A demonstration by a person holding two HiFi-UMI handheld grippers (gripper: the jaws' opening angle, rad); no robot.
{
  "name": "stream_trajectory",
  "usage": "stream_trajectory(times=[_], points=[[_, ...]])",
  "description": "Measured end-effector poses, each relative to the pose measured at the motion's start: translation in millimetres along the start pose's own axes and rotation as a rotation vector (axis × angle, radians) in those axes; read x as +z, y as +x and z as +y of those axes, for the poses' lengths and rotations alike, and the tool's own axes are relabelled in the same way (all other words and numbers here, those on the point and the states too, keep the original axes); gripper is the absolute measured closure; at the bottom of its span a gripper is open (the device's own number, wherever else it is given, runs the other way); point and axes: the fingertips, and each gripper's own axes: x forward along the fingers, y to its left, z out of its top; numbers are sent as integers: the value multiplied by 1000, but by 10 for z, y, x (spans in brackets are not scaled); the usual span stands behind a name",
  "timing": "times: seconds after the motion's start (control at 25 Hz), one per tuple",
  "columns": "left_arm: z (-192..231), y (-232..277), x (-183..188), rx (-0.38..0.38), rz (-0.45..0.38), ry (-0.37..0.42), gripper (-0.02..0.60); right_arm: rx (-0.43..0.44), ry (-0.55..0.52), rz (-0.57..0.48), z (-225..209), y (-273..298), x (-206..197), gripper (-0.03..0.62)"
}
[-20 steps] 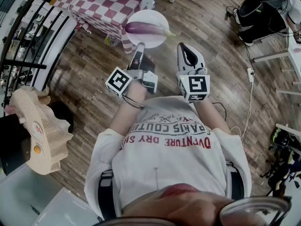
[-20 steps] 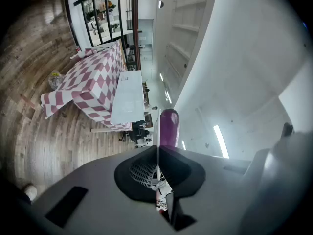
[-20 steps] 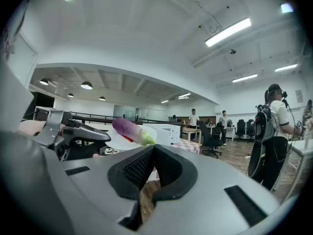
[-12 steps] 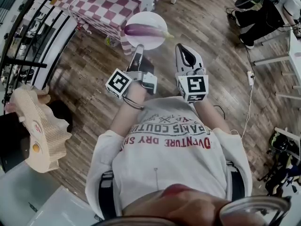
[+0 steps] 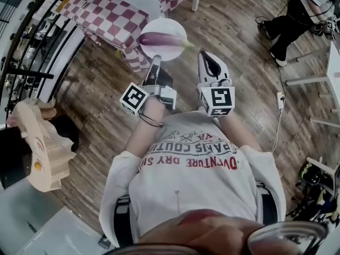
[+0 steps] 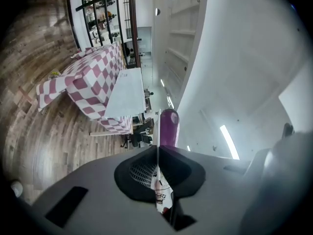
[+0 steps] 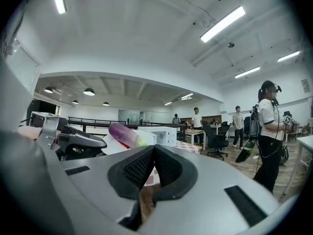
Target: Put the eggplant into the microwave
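A purple eggplant (image 5: 158, 38) lies on a white plate (image 5: 175, 28), carried level above the wooden floor. My left gripper (image 5: 155, 60) is shut on the plate's near rim. In the left gripper view the plate (image 6: 158, 131) shows edge-on as a thin line between the shut jaws, with the eggplant (image 6: 169, 126) just beyond. My right gripper (image 5: 205, 56) hangs to the right of the plate, shut and empty. From the right gripper view (image 7: 153, 153) I see the eggplant (image 7: 122, 133) on the plate (image 7: 111, 146), and a white microwave (image 7: 159, 135) further off on a checkered table.
A table with a red-and-white checkered cloth (image 5: 114, 17) stands ahead to the left. A person (image 7: 269, 131) stands at the right, others and office chairs (image 7: 215, 138) further back. A power strip (image 5: 280, 97) with its cord lies on the floor. A beige padded object (image 5: 45, 147) is at left.
Both grippers and the plate with the eggplant have moved a little forward, toward the checkered table. Both grips are unchanged.
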Motion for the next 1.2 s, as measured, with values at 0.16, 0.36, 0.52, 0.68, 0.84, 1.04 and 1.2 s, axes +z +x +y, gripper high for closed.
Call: stream_trajectory(times=[0.16, 0.36, 0.52, 0.68, 0.84, 1.04, 1.2], points=[[-74, 418, -385, -19, -25, -16, 549, 18, -10, -6, -607, 69, 37, 572], [-119, 852, -858, -25, -42, -11, 549, 47, -16, 27, -1225, 50, -46, 572], [-81, 1156, -1143, -3, -31, -39, 549, 51, -4, 53, -1613, 112, -137, 572], [19, 1492, -1232, 24, -20, -24, 549, 41, 20, 59, -1922, 288, -204, 572], [139, 1944, -1173, 38, -8, -8, 549, 29, 31, 68, -2187, 610, -280, 572], [332, 2664, -1010, 65, 11, -9, 549, 15, 14, 85, -2536, 1225, -290, 572], [372, 3335, -789, 58, 10, -15, 549, 6, 11, 90, -2848, 1820, -201, 572]])
